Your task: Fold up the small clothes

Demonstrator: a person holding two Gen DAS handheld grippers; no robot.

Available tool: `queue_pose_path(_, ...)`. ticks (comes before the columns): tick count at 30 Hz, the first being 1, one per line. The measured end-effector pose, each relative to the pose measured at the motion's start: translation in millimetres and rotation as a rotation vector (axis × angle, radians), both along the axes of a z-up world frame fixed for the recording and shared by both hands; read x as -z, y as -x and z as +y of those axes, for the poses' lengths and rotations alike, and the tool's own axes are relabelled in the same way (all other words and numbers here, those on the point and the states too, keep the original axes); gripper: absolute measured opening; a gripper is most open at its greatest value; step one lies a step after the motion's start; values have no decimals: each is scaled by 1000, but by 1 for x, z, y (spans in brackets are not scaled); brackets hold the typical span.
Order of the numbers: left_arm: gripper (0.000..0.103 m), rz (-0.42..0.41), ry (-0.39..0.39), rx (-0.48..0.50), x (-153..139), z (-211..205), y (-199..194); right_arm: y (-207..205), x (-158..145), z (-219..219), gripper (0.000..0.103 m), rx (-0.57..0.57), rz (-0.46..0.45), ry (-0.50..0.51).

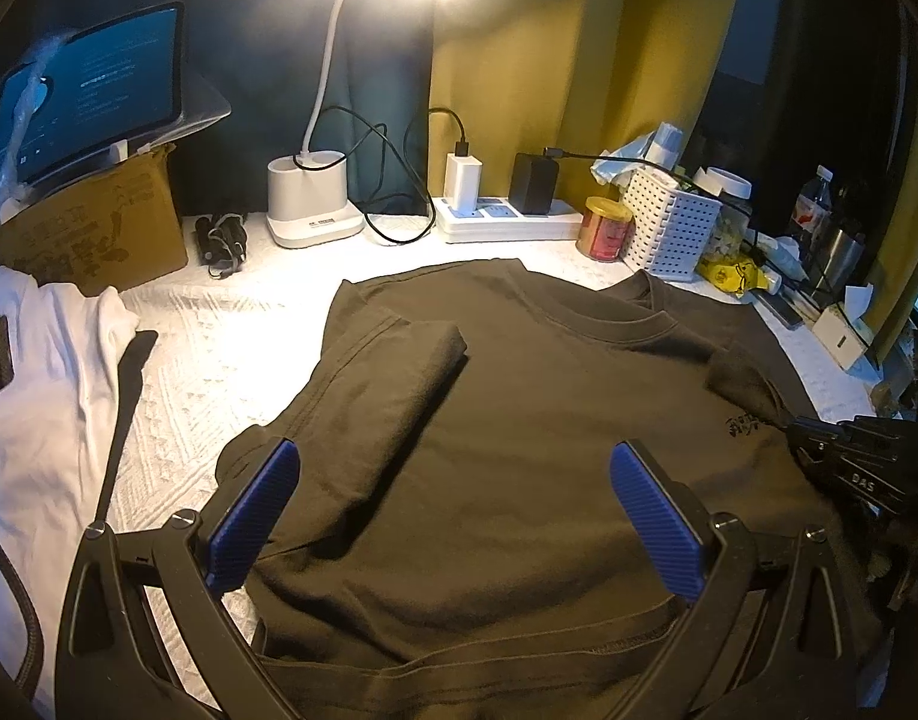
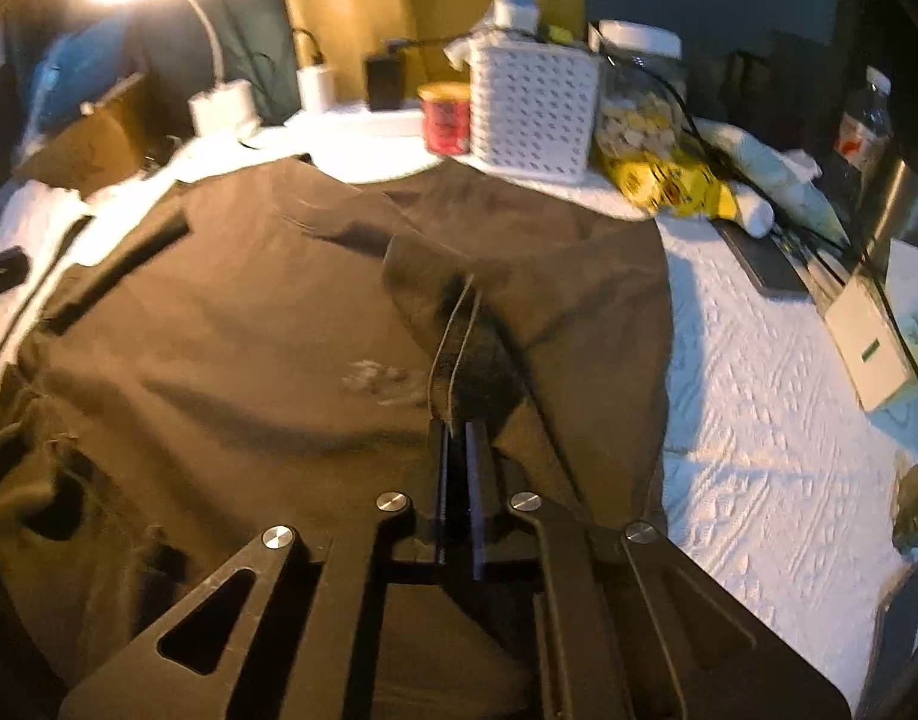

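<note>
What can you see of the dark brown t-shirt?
The dark brown cotton-looking t-shirt lies flat, front up, on the white textured cover, ribbed collar toward the lamp, small dark print on the chest. One sleeve is folded in over the body. The right gripper is shut on the other sleeve; the left gripper hovers open above the hem.

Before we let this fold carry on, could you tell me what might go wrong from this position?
The right gripper pinches only a thin edge of the dark T-shirt's sleeve, so the fabric may slip out mid-fold.

The left gripper is open above the shirt and pins nothing, so pulling could drag the whole garment and undo the left sleeve fold.

The shirt's far edge lies close to the red can and white basket; a swing could knock them.
</note>
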State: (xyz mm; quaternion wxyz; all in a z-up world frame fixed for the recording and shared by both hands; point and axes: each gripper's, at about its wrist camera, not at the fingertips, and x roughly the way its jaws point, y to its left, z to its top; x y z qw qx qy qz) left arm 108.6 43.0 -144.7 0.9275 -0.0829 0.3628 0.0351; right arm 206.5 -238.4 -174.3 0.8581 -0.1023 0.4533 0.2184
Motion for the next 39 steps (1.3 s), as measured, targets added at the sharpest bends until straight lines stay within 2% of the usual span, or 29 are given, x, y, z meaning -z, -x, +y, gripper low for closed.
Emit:
queue_pose_path(3, 102, -6, 0, -1, -1, 0, 4, 12, -5, 11, 6, -45, -7, -10)
queue_pose_path(6, 102, -8, 1, 2, -1, -1, 6, 18, 6, 20, 7, -67, 26, 4)
queue_pose_path(9, 102, -8, -6, 4, -1, 0, 9, 21, 20, 23, 7, -54, 64, 18)
queue_pose_path(11, 102, -3, -10, -2, 0, 4, 11, 22, 21, 22, 7, -48, 58, 13)
queue_pose_path(13, 102, 5, -14, -9, 2, 9, 11, 23, 22, 24, 13, -57, 69, 6)
queue_pose_path(14, 102, 9, -18, -12, 3, 11, 10, 23, 22, 24, 20, -62, 77, -2)
queue_pose_path(15, 102, 12, -24, -15, 4, 15, 9, 24, 21, 24, 35, -66, 81, -9)
queue_pose_path(16, 102, 13, -28, -18, 4, 19, 8, 26, 20, 26, 45, -70, 75, -12)
queue_pose_path(17, 102, 11, -30, -17, 4, 23, 7, 29, 18, 28, 64, -77, 65, -14)
queue_pose_path(18, 102, 9, -27, -13, 5, 27, 7, 31, 17, 30, 69, -86, 60, -20)
queue_pose_path(24, 102, 32, -12, -18, 16, 57, -7, 33, 6, 34, 69, -73, 48, -47)
queue_pose_path(29, 102, 66, -4, -24, 33, 81, -18, 26, -10, 31, 69, -14, -4, -57)
queue_pose_path(30, 99, 76, 1, -25, 36, 86, -20, 25, -11, 30, 69, 0, -10, -60)
queue_pose_path(31, 90, 86, 6, -24, 40, 91, -23, 23, -13, 28, 69, 16, -16, -63)
queue_pose_path(35, 74, 147, 24, -26, 56, 107, -31, 16, -15, 22, 69, 64, -14, -77)
queue_pose_path(37, 56, 171, 34, -13, 61, 110, -32, 14, -16, 20, 69, 79, -11, -78)
queue_pose_path(38, 53, 166, 21, -11, 61, 109, -31, 13, -17, 20, 69, 85, -12, -77)
queue_pose_path(39, 44, 171, 21, 5, 61, 107, -30, 12, -17, 20, 69, 89, -11, -76)
